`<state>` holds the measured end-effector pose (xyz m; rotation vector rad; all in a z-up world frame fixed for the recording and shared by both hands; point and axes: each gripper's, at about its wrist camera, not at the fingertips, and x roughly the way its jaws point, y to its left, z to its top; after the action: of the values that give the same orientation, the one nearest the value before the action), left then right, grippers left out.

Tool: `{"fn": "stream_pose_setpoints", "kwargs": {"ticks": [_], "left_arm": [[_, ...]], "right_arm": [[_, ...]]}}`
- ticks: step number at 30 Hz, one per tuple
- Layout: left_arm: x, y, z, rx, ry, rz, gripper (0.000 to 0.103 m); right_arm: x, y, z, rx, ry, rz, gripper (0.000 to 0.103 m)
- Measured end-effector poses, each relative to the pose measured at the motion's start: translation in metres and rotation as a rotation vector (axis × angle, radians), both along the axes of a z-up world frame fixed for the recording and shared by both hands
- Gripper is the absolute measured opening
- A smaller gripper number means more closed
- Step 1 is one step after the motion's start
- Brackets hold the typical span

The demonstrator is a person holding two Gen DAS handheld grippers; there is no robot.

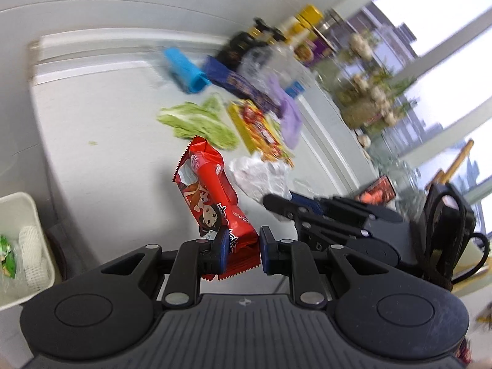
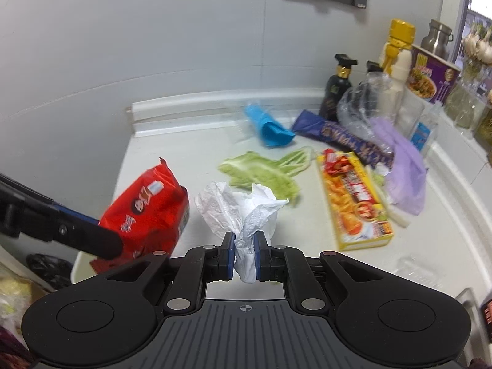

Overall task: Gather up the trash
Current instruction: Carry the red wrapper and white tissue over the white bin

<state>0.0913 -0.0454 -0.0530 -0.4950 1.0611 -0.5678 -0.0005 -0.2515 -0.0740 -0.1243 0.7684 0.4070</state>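
Right now my left gripper [image 1: 243, 250] pinches the near end of a glossy red snack wrapper [image 1: 212, 196], which hangs clear above the white countertop [image 1: 101, 129]. My right gripper [image 2: 243, 256] has its jaws pressed onto a crumpled white paper tissue [image 2: 243, 209], also lifted off the counter. Farther back on the counter lie pale green cabbage leaves [image 2: 261, 172], a yellow printed food box [image 2: 356, 206] to their right, a rolled blue plastic bag [image 2: 269, 126] and a lilac plastic bag [image 2: 402, 166] at far right. A white plastic bin [image 1: 24, 246] sits at near left in the left wrist view.
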Motion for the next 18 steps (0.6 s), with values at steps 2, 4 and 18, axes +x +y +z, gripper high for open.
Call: {"fn": "stream_pose_setpoints", "kwargs": {"ticks": [2, 4, 18], "left_arm": [[-0.003, 0.012, 0.000, -0.009, 0.003, 0.039, 0.018], [-0.008, 0.024, -0.001, -0.017, 0.006, 0.079, 0.018], [-0.031, 0.110, -0.025, -0.043, 0.067, 0.340, 0.018]], "right_arm": [[-0.002, 0.007, -0.001, 0.024, 0.014, 0.008, 0.010], [-0.004, 0.018, -0.001, 0.032, 0.019, 0.023, 0.010], [-0.022, 0.097, -0.010, 0.033, 0.066, 0.227, 0.010]]}}
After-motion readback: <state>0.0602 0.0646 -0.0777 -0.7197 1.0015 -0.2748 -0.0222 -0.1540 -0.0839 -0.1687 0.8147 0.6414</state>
